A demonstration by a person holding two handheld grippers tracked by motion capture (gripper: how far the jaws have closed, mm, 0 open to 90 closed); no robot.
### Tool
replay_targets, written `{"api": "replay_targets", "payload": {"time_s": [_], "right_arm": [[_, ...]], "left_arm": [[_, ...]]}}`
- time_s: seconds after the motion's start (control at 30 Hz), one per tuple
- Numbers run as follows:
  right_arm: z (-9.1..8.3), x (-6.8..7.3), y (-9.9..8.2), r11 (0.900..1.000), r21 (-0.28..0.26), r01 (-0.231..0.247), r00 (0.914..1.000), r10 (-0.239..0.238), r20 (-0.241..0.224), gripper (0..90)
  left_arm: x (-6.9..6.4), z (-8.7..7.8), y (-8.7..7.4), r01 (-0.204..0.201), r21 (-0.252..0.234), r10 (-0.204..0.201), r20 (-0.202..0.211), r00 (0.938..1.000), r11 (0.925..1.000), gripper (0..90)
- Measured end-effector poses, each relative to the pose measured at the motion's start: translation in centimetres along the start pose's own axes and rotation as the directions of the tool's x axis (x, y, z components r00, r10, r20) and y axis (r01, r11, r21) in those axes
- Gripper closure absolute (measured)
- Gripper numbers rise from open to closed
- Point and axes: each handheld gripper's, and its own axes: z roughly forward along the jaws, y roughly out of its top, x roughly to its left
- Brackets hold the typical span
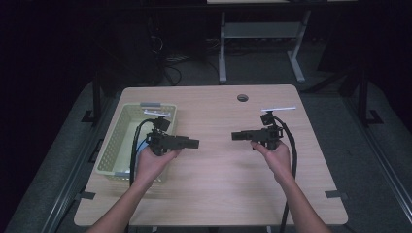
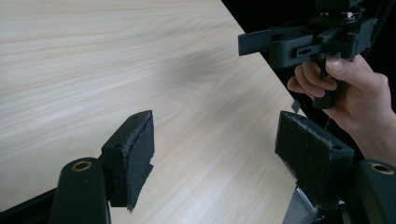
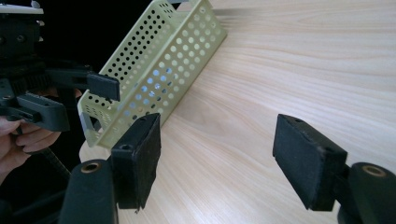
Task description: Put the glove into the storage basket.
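A: What is being counted on the table [image 1: 218, 194]?

B: Two grippers are being held over the wood-grain top, one in each hand. One pale yellow perforated basket [image 1: 127, 127] is being seen at the left edge of the table, with the left gripper [image 1: 193, 142] held just beside it and pointed toward the middle. The right gripper [image 1: 236, 136] is being held well apart from it, pointed back at it.

A: How are the jaws being kept?

B: In the left gripper view, the left gripper's [image 2: 215, 149] two black pads are being kept wide apart, with only bare tabletop between them. In the right gripper view, the right gripper [image 3: 217, 156] is likewise being held wide, and nothing is being gripped.

A: Is any writing being made out?

B: No brand or label is being read anywhere. One round hole [image 1: 242, 97] is being noted near the table's far edge.
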Motion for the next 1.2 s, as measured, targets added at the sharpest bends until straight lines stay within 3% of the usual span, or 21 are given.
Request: {"api": "replay_targets", "payload": {"time_s": [0.67, 1.2], "right_arm": [[-3.1, -2.7, -3.5, 0.9989, -0.017, -0.043, 0.9981, 0.044, 0.042, 30.3], [-4.3, -4.1, -5.7, 0.9984, -0.013, -0.055, 0.9968, 0.056, 0.057, 30.0]], "left_arm": [[-1.6, 2.9, -1.4, -0.059, 0.042, 0.058, 0.006, 0.9983, 0.9974, 26.2], [-1.8, 3.8, -3.0, -0.074, 0.02, 0.074, 0.039, 0.9965, 0.997, 26.3]]}}
